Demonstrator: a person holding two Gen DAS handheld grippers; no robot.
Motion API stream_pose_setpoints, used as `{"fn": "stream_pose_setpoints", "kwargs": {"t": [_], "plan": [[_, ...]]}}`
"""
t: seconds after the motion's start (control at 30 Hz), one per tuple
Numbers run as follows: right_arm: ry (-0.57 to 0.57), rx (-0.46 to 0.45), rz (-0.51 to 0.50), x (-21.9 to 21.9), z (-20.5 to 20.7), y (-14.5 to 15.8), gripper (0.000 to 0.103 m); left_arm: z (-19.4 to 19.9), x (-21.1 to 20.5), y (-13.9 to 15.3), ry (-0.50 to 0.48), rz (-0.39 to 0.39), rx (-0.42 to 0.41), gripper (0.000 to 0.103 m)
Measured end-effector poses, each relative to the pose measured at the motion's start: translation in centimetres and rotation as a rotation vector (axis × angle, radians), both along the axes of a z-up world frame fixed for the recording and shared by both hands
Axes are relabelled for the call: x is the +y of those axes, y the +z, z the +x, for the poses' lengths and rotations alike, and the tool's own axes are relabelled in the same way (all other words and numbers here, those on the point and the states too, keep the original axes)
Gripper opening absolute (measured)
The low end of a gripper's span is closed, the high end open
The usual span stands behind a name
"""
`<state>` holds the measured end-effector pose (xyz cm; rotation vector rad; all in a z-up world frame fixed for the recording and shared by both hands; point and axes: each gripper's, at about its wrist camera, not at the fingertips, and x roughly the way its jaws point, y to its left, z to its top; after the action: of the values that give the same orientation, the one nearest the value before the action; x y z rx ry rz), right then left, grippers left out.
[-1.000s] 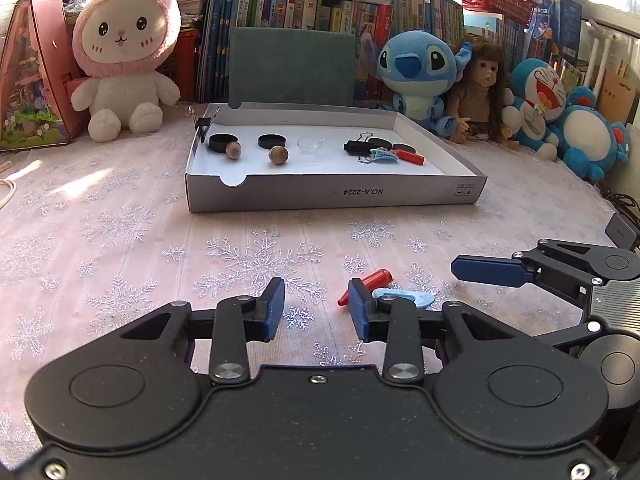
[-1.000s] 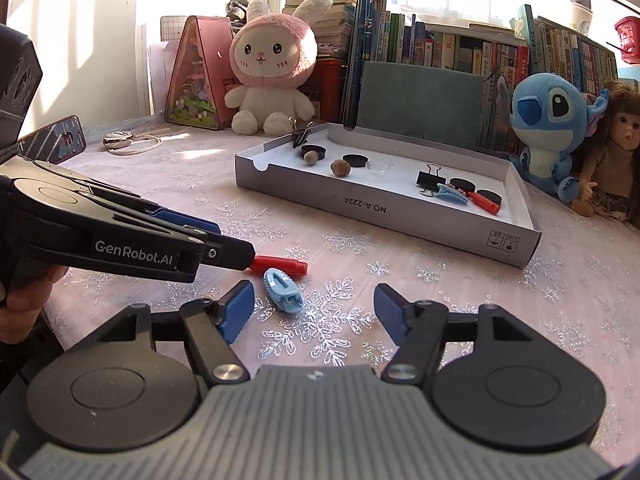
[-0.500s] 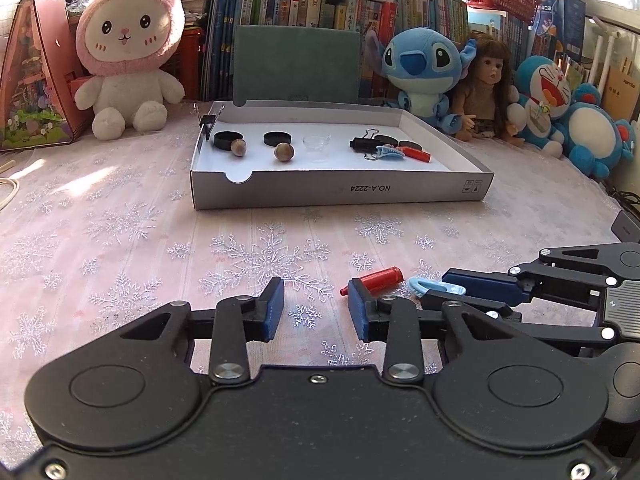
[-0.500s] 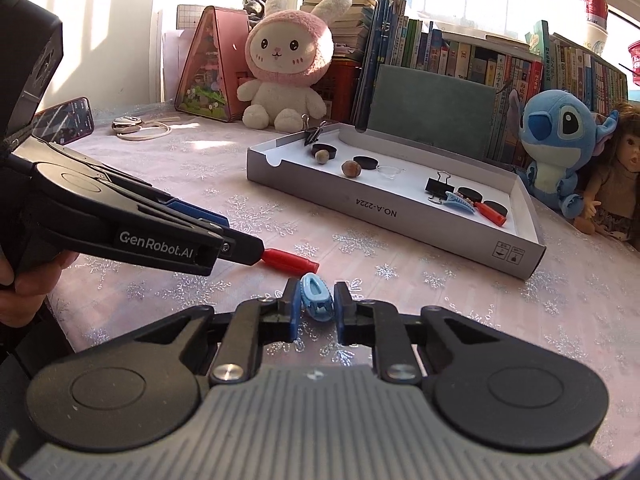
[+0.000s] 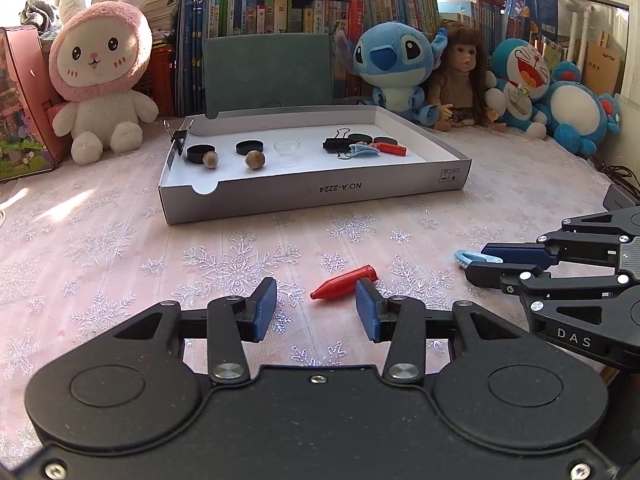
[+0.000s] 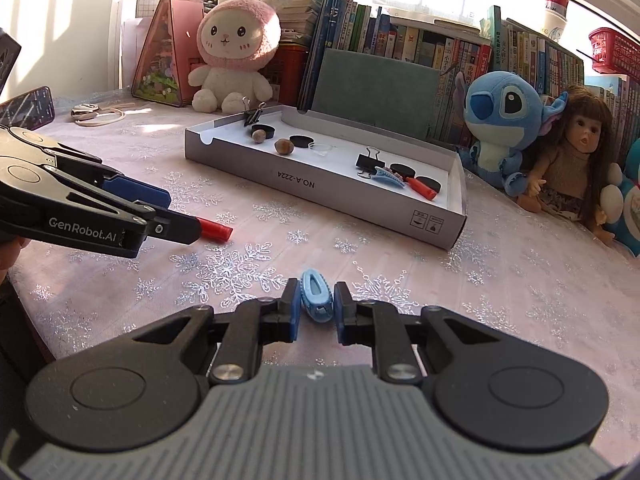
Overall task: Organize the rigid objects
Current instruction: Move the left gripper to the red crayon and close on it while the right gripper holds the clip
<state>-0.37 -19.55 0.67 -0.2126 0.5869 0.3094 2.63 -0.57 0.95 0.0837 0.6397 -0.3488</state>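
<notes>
The right gripper (image 6: 316, 308) has snapped closed since a second ago, when its jaws stood wide with the blue clip (image 6: 316, 296) lying loose on the cloth ahead of them; now that clip is pinched between the two blue pads, standing on edge, just off the snowflake tablecloth (image 6: 500, 280). From the left wrist view the same grip shows at the right edge, the clip's pale loop (image 5: 470, 258) poking out past the closed fingertips. Over to the left gripper (image 5: 316, 310): its jaws are opening as we speak, nothing pressed between them, and the red cap (image 5: 344, 282) lies flat on the cloth just beyond, its wide end close to the right pad, its pointed tip aimed left. In the right wrist view only the cap's end (image 6: 216, 231) peeks out from behind the left gripper's fingers. Farther back sits the shallow white box (image 5: 312, 196), well apart from both grippers, already holding two nuts (image 5: 232, 159), black caps, a clear dish, a binder clip (image 5: 336, 145), another blue clip (image 5: 364, 150) and another red cap (image 5: 390, 148). Plush toys and books line the back.
</notes>
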Motion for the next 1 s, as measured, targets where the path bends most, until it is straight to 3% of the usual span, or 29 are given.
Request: {"fn": "stream_pose_setpoints", "kwargs": {"t": [0.03,0.13,0.37,0.53,0.77,1.0], "plan": [[-0.004,0.000,-0.004,-0.2,0.0,0.0,0.025,0.1,0.0,-0.1,0.006,0.004,0.005,0.042],[-0.012,-0.001,-0.008,-0.6,-0.1,-0.1,0.041,0.3,0.1,-0.3,0.025,0.017,-0.003,0.044],[-0.046,-0.002,-0.007,-1.5,-0.2,-0.1,0.046,0.8,0.7,-0.2,0.072,0.025,-0.004,0.049],[-0.143,0.009,0.038,-2.6,0.2,-0.3,0.058,0.1,0.0,-0.1,0.070,-0.013,-0.017,0.070],[-0.240,-0.028,0.148,-2.6,-0.6,-0.2,0.080,0.2,-2.2,-0.6,0.102,-0.009,-0.040,0.071],[-0.355,-0.002,0.200,-1.6,0.2,-1.0,0.087,0.5,-2.8,-1.2,0.128,0.030,-0.062,0.067]]}}
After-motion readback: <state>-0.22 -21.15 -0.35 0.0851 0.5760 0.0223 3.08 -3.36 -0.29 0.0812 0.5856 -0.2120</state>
